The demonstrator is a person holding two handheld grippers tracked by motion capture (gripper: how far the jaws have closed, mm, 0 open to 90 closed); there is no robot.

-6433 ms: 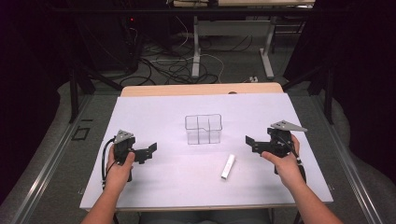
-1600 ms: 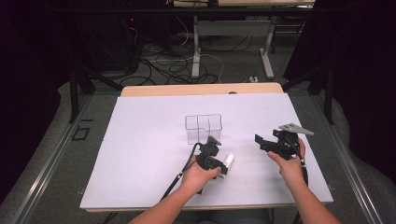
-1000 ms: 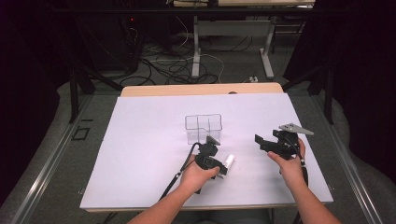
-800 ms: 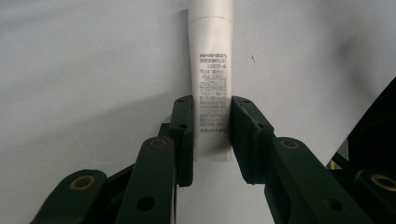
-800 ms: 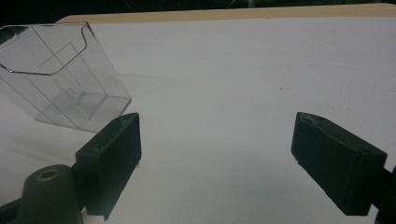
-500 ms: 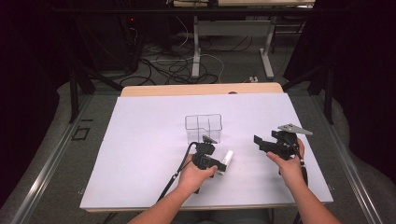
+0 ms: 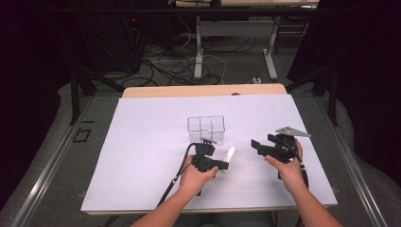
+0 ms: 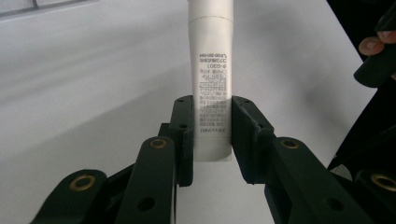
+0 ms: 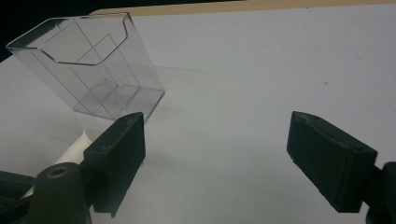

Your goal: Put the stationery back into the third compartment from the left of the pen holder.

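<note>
White plastic tube (image 8: pixel 211 70), printed in small dark text, clamped crimped-end-first between the left gripper's (image 8: pixel 211 135) pads. Print runs upside down in the left gripper view; characters look Japanese, with a line of digits and letters near the top of the block, too fine to read for certain. No brand mark legible.

High view: left gripper (image 7: pixel 222 164) sits near table centre, the tube (image 7: pixel 230 154) slanting out toward 1 o'clock, its far end up off the white table sheet (image 7: pixel 142 142). Clear plastic organiser (image 7: pixel 206 129), divided into compartments, stands at 11 o'clock from the tube, near but apart.

Right gripper (image 7: pixel 254 146) at 3 o'clock from the tube, well clear of it, jaws spread wide after closing slightly just now, nothing between them. Right gripper view: organiser (image 9: pixel 93 65) at 10 o'clock, tube's end (image 9: pixel 74 147) peeking at 8 o'clock behind its own near jaw. No lettering on the organiser.
</note>
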